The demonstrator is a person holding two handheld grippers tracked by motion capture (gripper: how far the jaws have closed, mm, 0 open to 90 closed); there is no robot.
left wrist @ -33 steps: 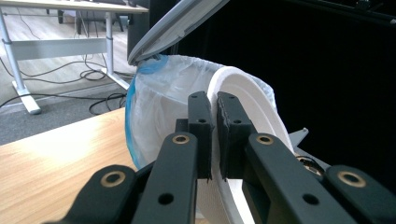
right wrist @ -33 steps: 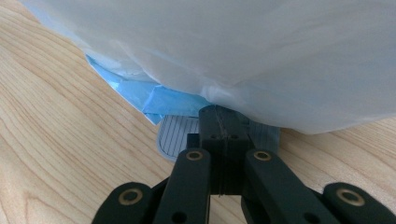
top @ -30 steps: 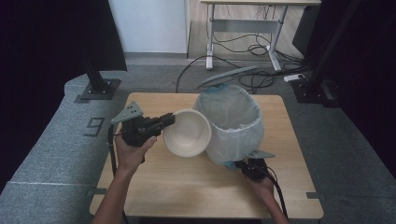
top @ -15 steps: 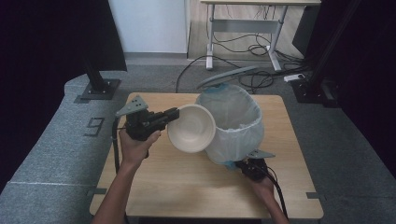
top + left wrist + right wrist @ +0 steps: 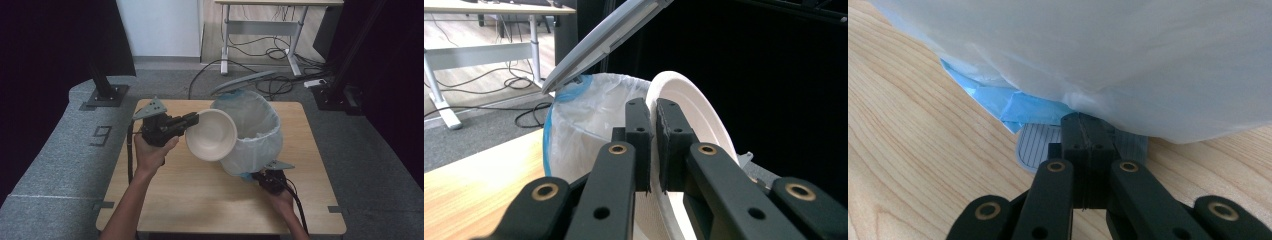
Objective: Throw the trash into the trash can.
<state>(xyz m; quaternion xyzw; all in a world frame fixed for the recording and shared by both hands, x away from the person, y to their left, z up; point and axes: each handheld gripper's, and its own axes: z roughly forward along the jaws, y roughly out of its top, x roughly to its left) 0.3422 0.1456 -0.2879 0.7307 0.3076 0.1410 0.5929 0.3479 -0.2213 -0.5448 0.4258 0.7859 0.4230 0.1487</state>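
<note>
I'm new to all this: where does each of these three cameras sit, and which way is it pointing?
High view: above the person's side, looking forward and down on the wooden table; both forearms, left gripper and right gripper show.
Left gripper view: rides the left gripper, looking along its jaws, clamped on the white bowl, toward the lined bin with its lid raised.
Right gripper view: rides the right gripper, low over the table, jaws shut over the bin's grey pedal.
Shared: the high and left gripper views both show bowl and bin.
</note>
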